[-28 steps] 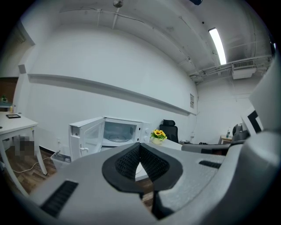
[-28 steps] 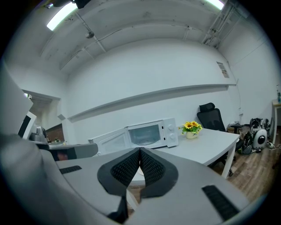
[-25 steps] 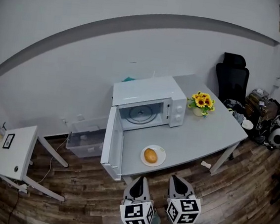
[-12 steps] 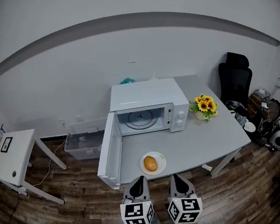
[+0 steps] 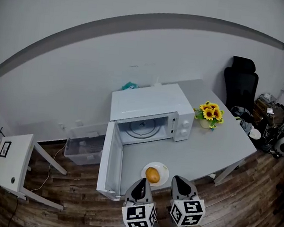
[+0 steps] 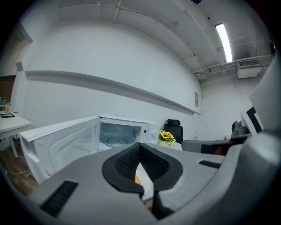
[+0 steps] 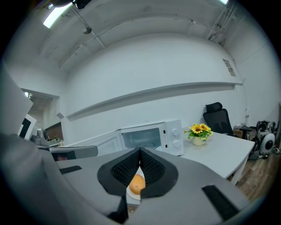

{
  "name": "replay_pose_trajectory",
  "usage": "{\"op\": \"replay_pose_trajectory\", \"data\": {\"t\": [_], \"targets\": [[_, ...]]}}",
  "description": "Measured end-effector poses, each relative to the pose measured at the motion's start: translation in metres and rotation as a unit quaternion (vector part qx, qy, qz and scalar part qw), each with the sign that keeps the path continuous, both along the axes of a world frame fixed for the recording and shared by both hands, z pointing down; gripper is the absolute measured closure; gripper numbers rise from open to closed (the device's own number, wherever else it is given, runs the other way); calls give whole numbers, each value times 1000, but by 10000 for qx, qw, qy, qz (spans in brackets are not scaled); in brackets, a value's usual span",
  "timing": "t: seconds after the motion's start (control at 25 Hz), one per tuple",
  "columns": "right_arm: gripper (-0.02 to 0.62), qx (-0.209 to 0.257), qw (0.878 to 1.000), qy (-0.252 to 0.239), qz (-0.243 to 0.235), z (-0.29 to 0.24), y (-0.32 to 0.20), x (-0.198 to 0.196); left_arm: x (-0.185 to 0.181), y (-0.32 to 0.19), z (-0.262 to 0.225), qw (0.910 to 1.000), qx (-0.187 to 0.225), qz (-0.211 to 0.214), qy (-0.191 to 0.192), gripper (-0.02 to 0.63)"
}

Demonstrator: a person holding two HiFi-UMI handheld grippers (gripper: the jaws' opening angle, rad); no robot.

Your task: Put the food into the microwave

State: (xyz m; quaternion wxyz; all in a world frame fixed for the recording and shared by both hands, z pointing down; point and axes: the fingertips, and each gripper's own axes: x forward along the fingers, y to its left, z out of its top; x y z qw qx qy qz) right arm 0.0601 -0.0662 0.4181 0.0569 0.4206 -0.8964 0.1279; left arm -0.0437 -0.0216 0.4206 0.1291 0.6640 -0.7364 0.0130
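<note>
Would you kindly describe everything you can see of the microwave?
The microwave is a white box standing upright on the grey table, at its back left by the wall. Its door is swung wide open to the left, showing an empty cavity with a round glass turntable. Two round knobs sit on the right front panel.

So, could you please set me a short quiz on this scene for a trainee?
1. True or false: the door of the microwave is shut.
2. Where is the food? A) on the plate on the table; B) inside the microwave; C) between the right gripper's jaws.
3. Fill in: in the head view, the sunflowers stand to the microwave's ____.
Key: 1 false; 2 A; 3 right.
</note>
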Motion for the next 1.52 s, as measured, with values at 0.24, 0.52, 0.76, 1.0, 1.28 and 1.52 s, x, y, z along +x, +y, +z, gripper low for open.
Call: {"op": "replay_pose_trajectory", "data": {"t": [0.24, 0.52, 0.76, 1.0, 1.28, 1.52], "targets": [[580, 21, 10000, 12, -92, -4, -25, -11, -8, -26, -1, 10000, -1, -25, 42, 604], [580, 97, 9996, 27, -251, -8, -57, -33, -24, -60, -5, 9999, 91, -113, 81, 604], [580, 149, 9991, -17, -394, -15, -85, -57, -48, -85, -11, 9995, 138, -272, 68, 604], [580, 125, 9985, -43, -527, -16, -106, -73, -64, -102, -8, 9991, 40, -419, 31, 604], [580, 34, 9967, -33, -806, -11, -124, -80, -69, -112, -2, 9974, -135, -701, 4, 604], [580, 15, 9930, 0, -1182, -15, -128, -89, -62, -117, -7, 9961, -193, -860, 25, 604]]}}
